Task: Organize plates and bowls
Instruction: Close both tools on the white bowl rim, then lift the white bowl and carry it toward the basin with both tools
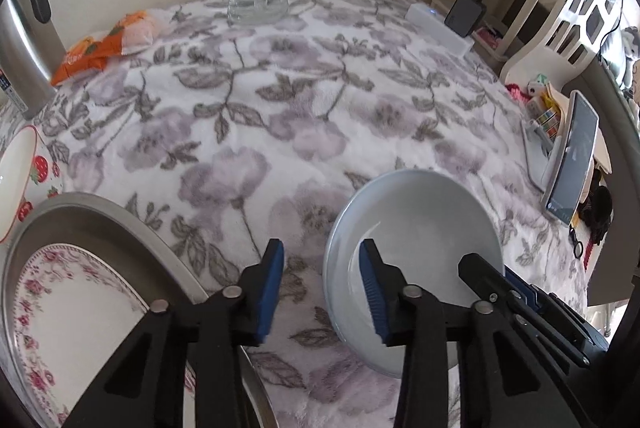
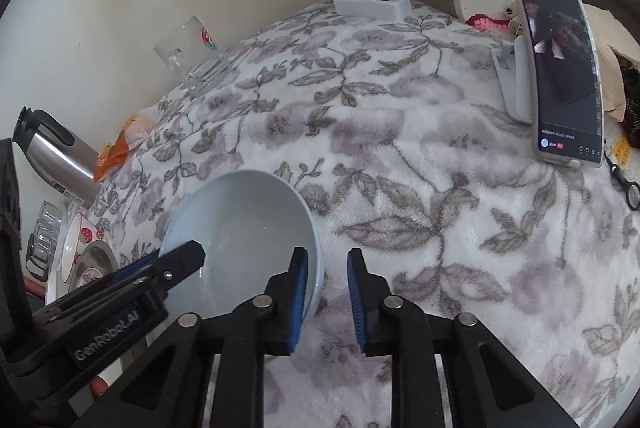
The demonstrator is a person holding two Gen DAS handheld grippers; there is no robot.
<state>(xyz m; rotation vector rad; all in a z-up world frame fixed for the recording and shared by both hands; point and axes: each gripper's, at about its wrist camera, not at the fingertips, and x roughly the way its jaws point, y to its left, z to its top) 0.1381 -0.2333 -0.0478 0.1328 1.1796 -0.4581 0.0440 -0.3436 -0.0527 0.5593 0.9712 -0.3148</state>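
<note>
Caught mid-reach over the pale bowl [image 1: 416,228], upright on the floral-cloth table [image 1: 280,100], right of the steel tray [image 1: 100,206] with the rose-patterned plate [image 1: 72,308] in it.

Left claw [image 1: 322,252]: open, straddling the bowl's left rim, one blue pad inside the basin, the other outside over the cloth, clear daylight on the outer side.

Right claw [image 2: 326,256]: also straddling, at the opposite rim, inner pad close against the wall, outer pad just off it, a sliver of cloth showing between; not yet clamped, by the look of it.

Judged to be the moment before a two-sided lift, with sorting barely begun: strawberry bowl [image 1: 20,172] beyond the tray, at the far left.

Risks from here: uneven closing, one side biting first and tipping the bowl toward the other; smooth glaze sliding out of narrow pads set only on the rim; a lopsided lift dropping the bowl back on the cloth, or onto the plate. Also close quarters at the left, with the tray's edge near the outer left finger and liable to be knocked on any sideways carry.
</note>
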